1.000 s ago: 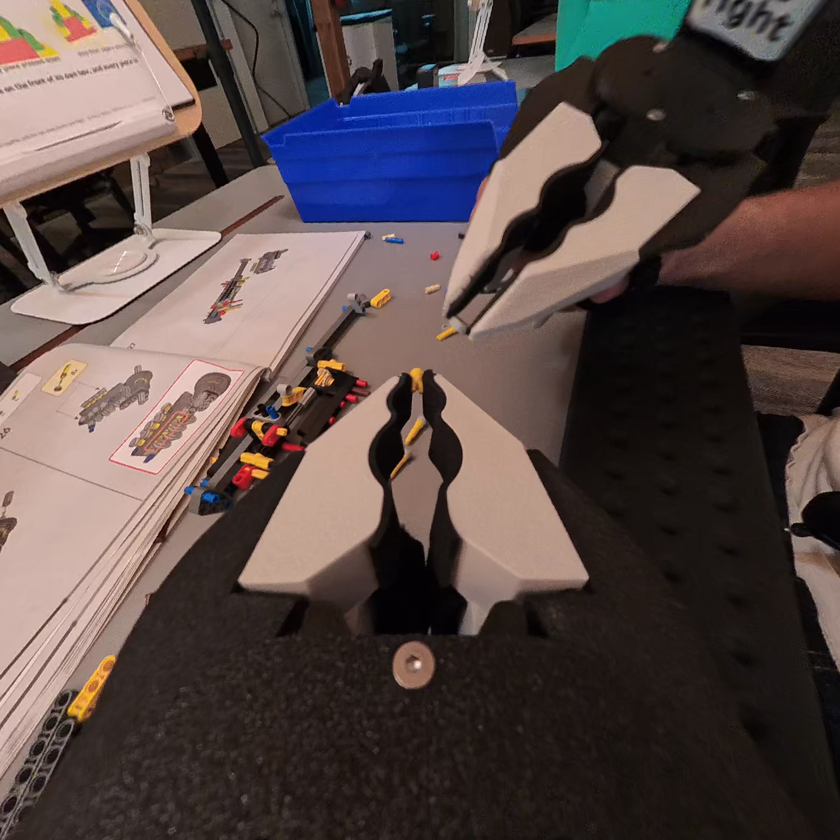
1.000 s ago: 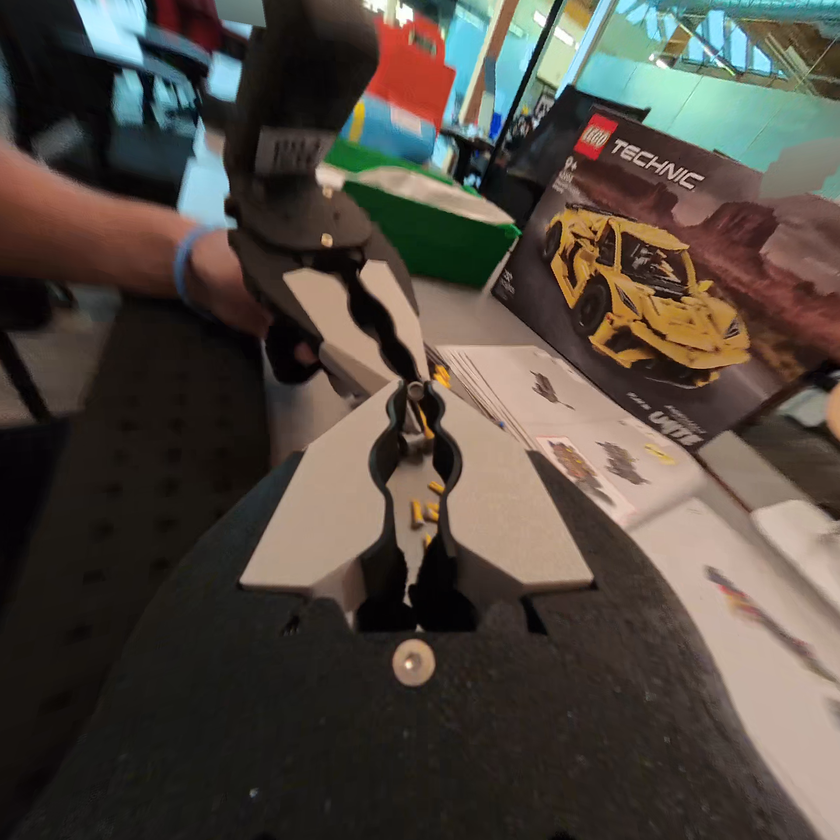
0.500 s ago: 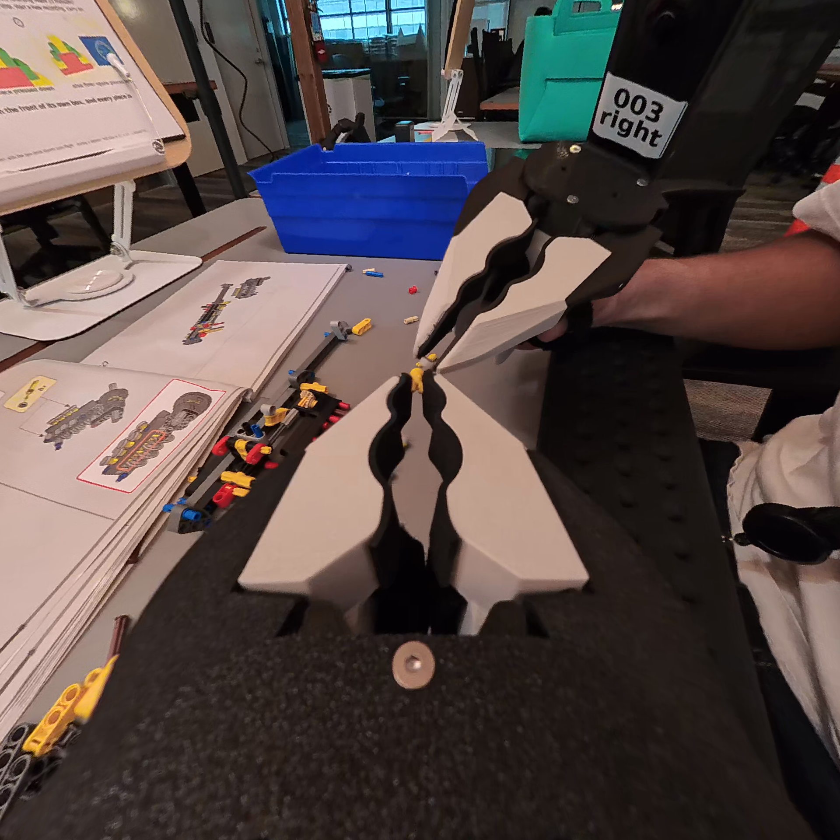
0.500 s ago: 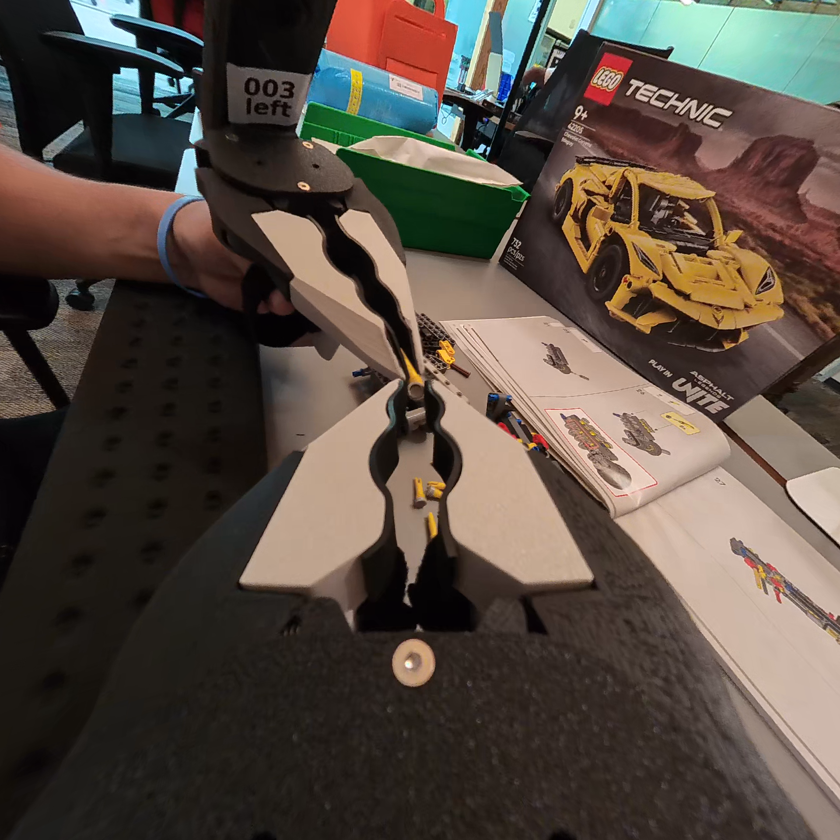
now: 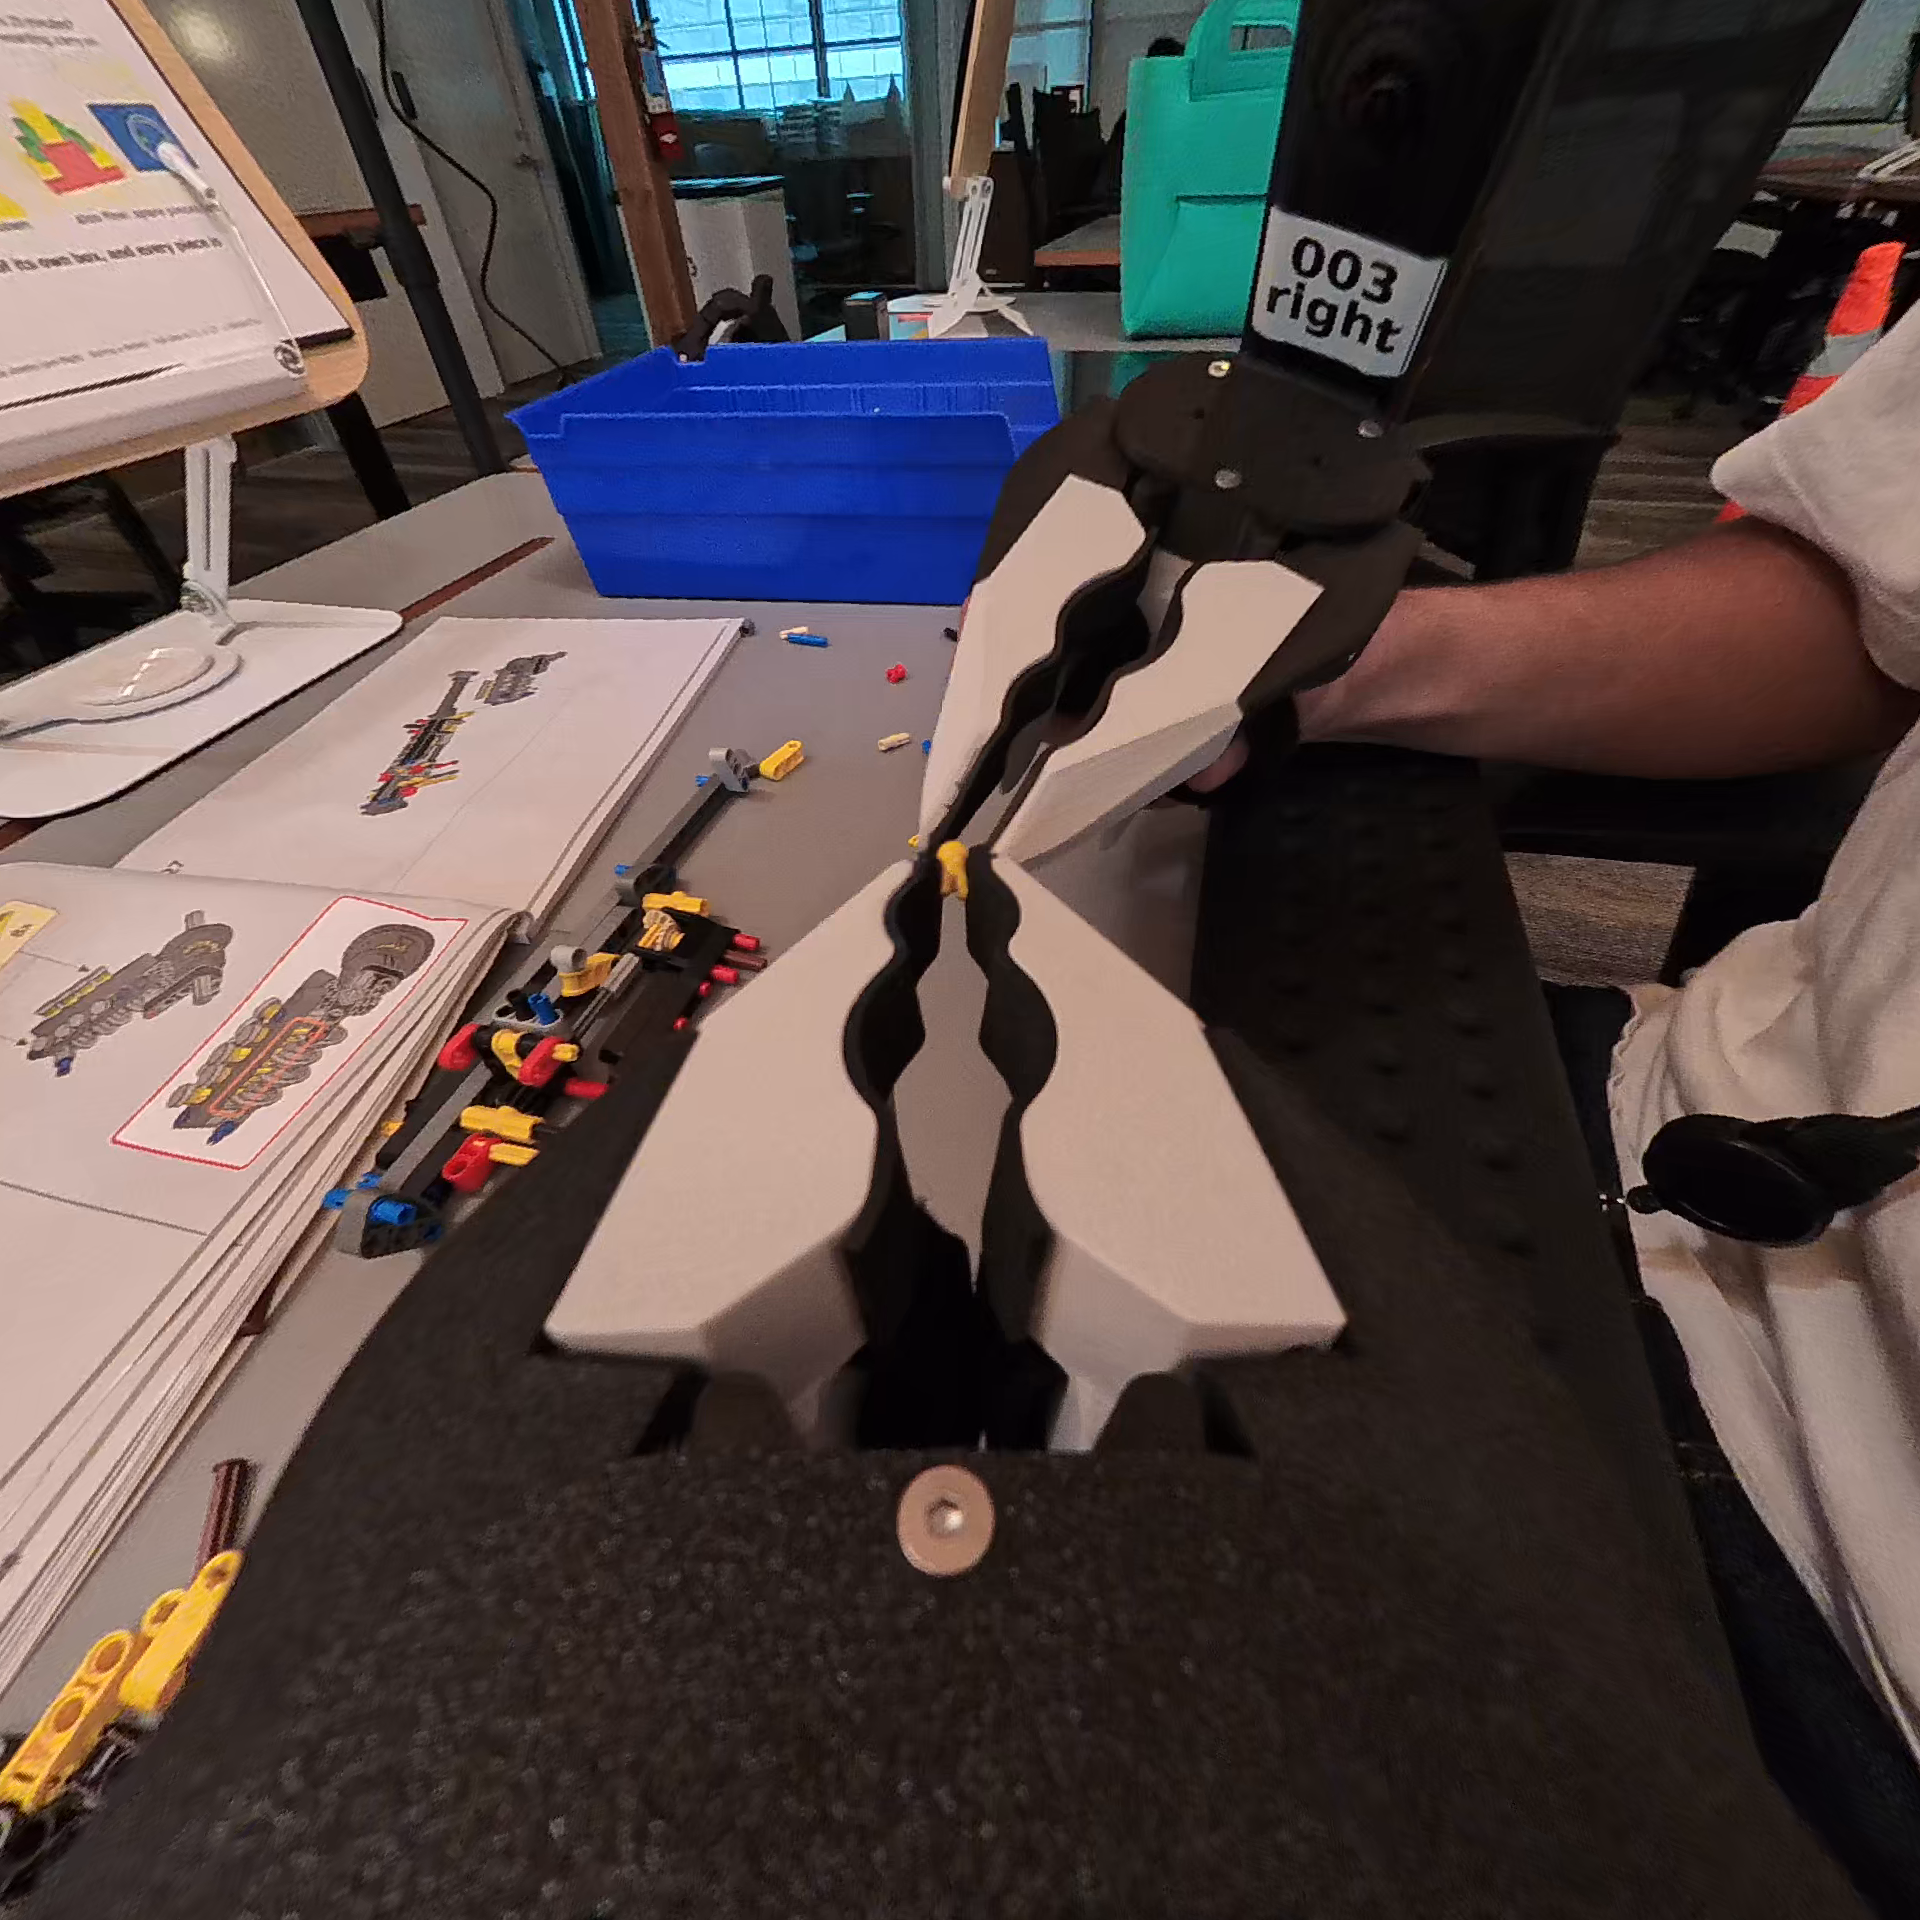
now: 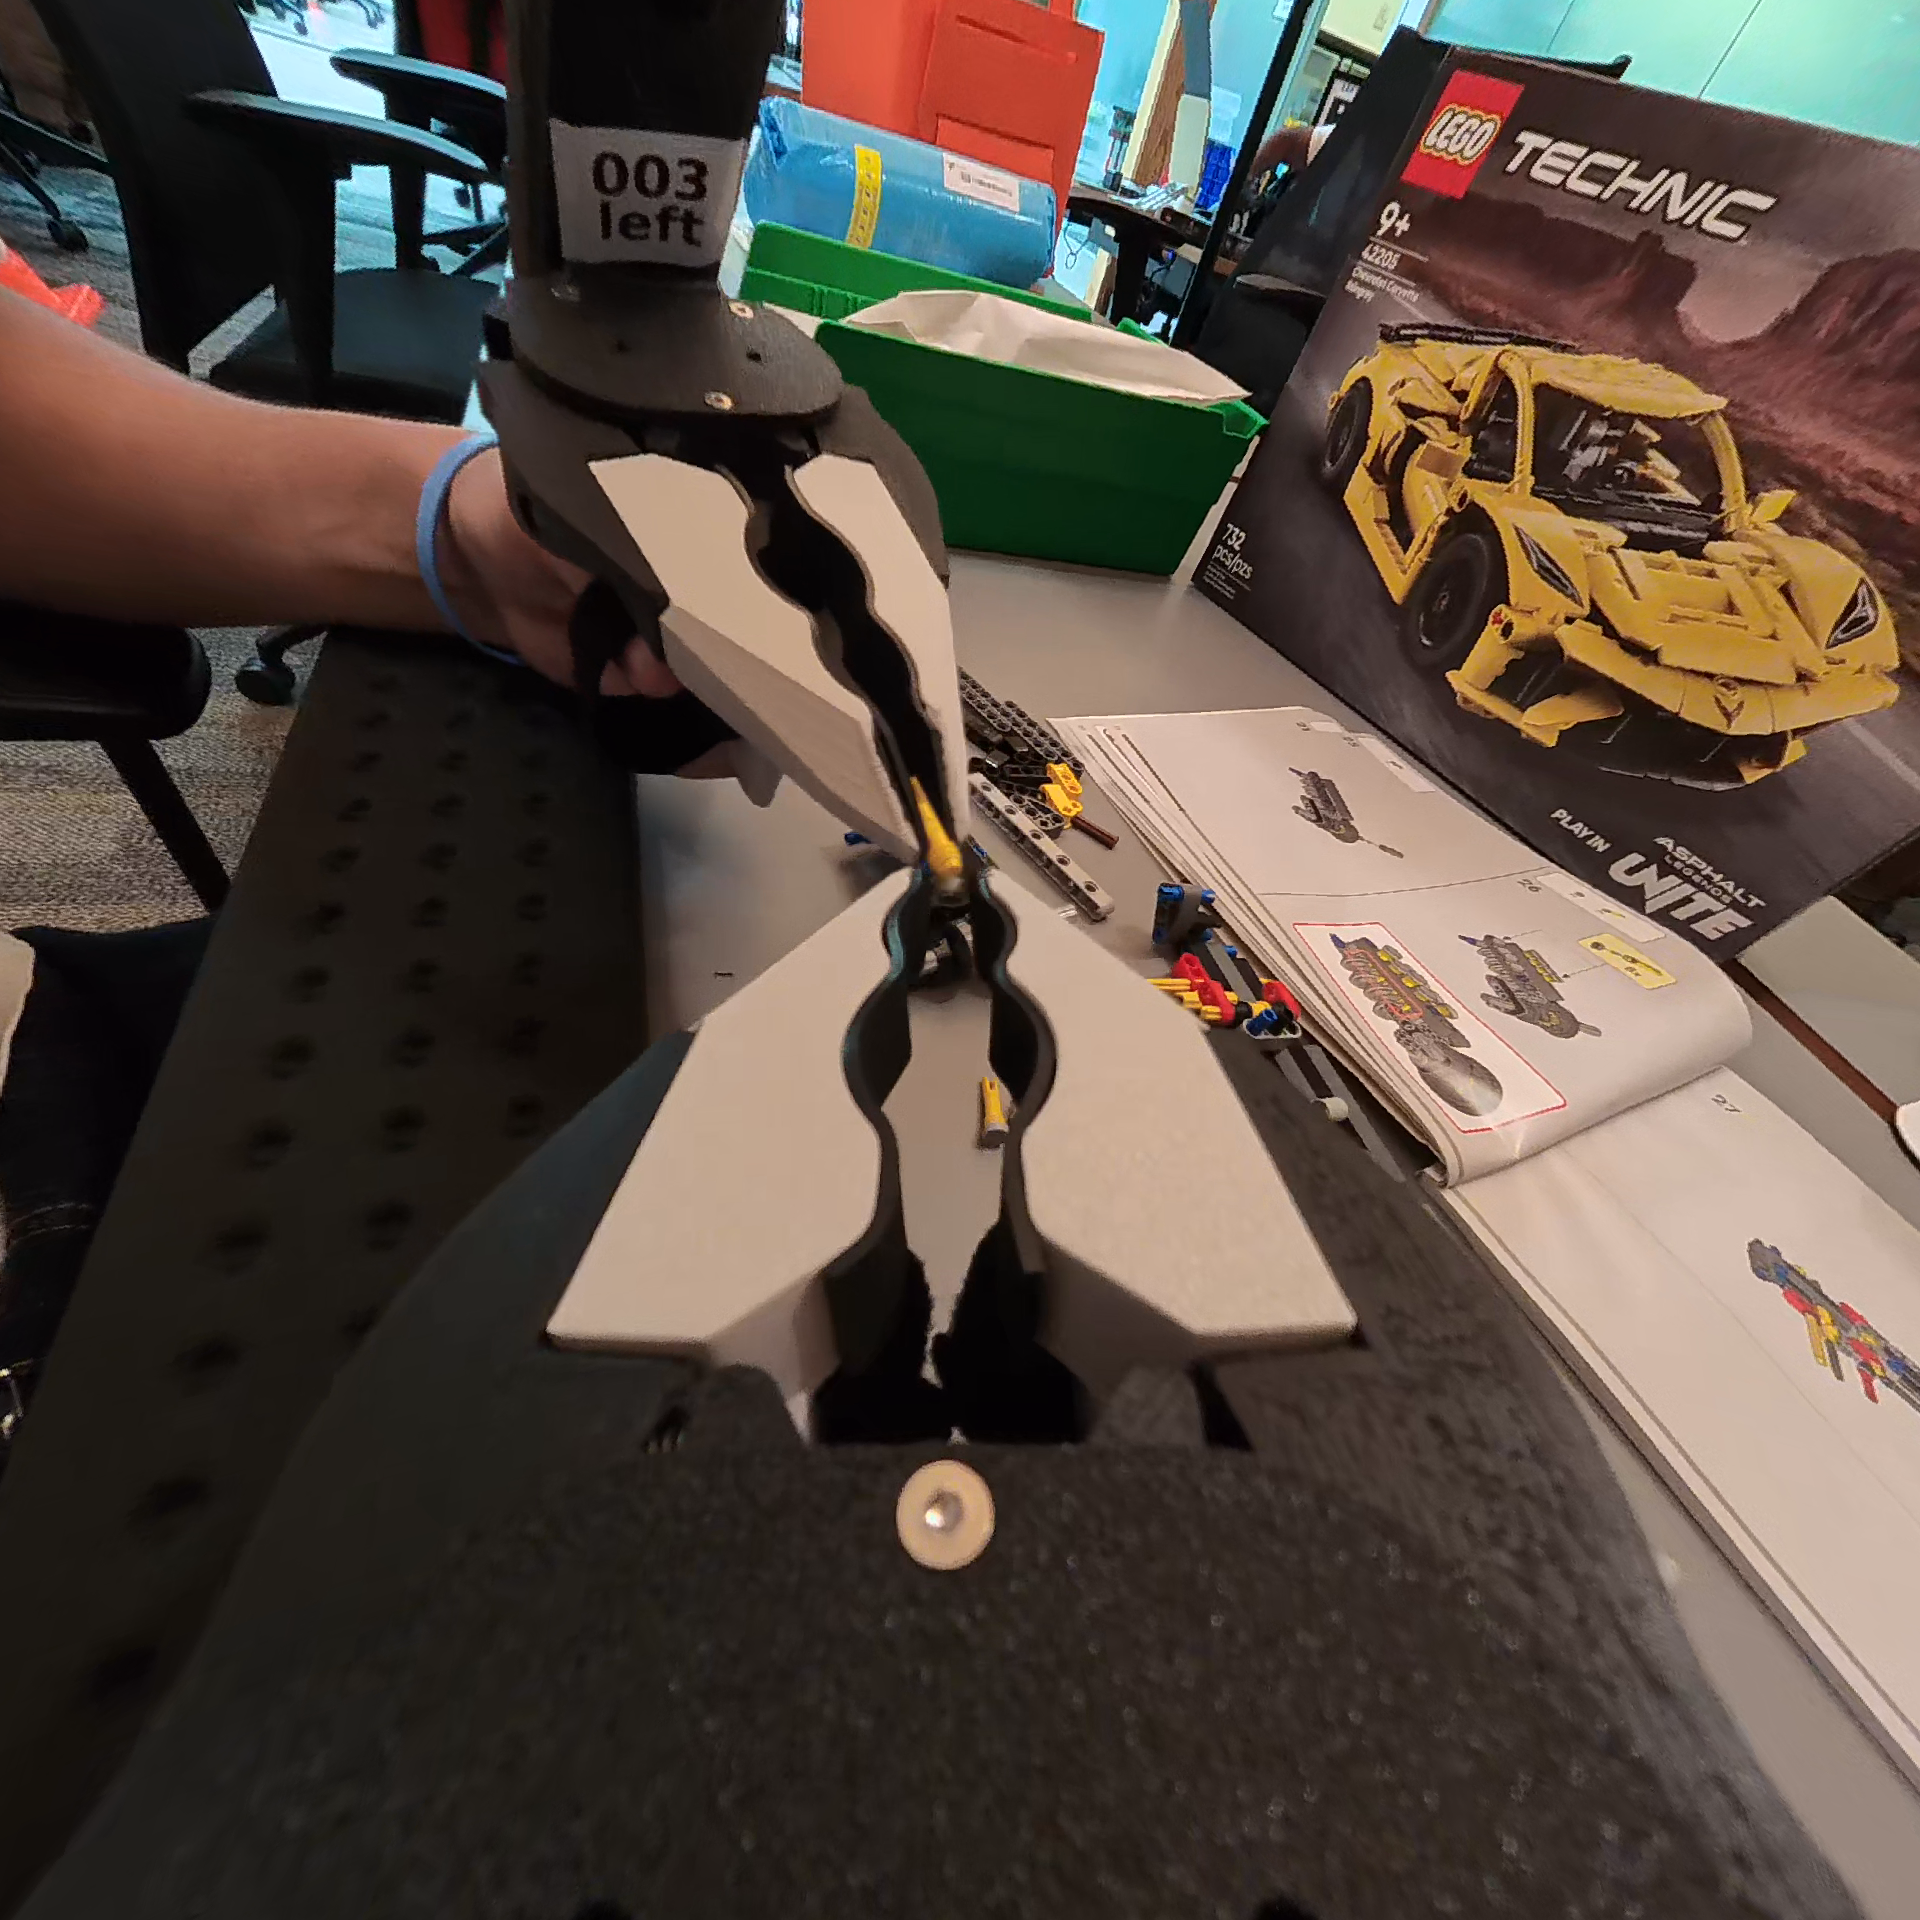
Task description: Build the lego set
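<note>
Grey tabletop [image 5: 831, 831] carries everything, and the open manual [image 5: 312, 935] lying on it serves as the landmark. Behind the manual, as the right wrist view has it, a set box [image 6: 1558, 468] printed with a yellow car stands upright, and a green bin [image 6: 1039, 457] sits beyond the manual's far end with white paper in it. In the left wrist view a blue bin [image 5: 790, 478] rests past the manual's far edge, and a tilted board on a white stand [image 5: 156, 665] is off to the manual's far left. Along the manual's right edge lies the long black build [image 5: 582, 1039], studded with yellow, red and blue parts, touching or nearly touching the page stack. Black beams [image 6: 1023, 779] lie at the manual's other end in the right wrist view. Beside the build, away from the manual, the two tools meet tip to tip above the table. The left gripper [image 5: 940, 873] is clenched on a yellow pin [image 5: 951, 868], which sticks out of its tips. The right gripper [image 6: 948, 899] is closed around a small dark-and-grey piece [image 6: 943, 951] just behind its tips, and the pin [image 6: 940, 847] touches that gripper's tip; whether pin and piece are joined I cannot tell. Loose pins [image 5: 894, 742] lie scattered on the table past the build, and one yellow pin [image 6: 992, 1110] shows between the right gripper's fingers, on the table below.
</note>
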Motion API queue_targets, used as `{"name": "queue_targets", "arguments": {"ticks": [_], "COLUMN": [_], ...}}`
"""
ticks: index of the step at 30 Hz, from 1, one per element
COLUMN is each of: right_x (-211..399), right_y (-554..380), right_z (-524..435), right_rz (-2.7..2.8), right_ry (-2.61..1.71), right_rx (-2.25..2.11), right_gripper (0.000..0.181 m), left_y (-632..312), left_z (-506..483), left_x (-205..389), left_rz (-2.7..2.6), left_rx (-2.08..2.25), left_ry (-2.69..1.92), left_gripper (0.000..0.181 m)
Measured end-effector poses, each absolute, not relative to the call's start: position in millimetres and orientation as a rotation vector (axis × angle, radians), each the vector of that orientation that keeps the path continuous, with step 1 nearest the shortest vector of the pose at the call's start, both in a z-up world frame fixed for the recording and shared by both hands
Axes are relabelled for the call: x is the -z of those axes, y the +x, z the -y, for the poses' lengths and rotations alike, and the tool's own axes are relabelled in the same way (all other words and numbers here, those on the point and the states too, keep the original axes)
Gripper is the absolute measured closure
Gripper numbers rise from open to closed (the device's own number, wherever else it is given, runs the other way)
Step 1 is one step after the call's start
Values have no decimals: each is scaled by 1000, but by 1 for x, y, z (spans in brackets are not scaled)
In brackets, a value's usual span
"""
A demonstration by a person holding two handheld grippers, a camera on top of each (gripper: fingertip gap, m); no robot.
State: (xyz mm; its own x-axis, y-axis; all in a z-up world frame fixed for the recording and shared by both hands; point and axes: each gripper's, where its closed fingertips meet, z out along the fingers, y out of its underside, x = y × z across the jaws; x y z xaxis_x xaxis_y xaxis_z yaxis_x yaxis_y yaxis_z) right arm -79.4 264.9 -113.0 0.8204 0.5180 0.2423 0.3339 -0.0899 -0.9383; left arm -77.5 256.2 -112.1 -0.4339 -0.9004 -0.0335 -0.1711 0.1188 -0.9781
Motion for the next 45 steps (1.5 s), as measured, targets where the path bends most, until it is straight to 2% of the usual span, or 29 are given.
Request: {"name": "queue_targets", "arguments": {"ticks": [8,14,18,32,45], "right_x": [120,187,209,211,215], "right_y": [-73,-26,-12,-1,7], "right_z": [-266,-249,-234,-220,-219], "right_rz": [670,661,681,669,1052], "right_ry": [-1728,-2160,-2304,-2368,-2566], "right_rx": [-139,-165,-163,-195,-181], "right_gripper": [174,174,174,170,171], "left_y": [-78,-75,-73,-73,-75], "left_z": [-262,-268,-262,-262,-259], "left_x": [111,119,128,132,136], "left_rz": [-1708,-1721,-1771,-1787,-1810], "left_rx": [1352,1233,1173,1136,1112], "left_ry": [-1057,-1056,-1027,-1018,-1006], "left_gripper": [177,177,177,177,177]}}
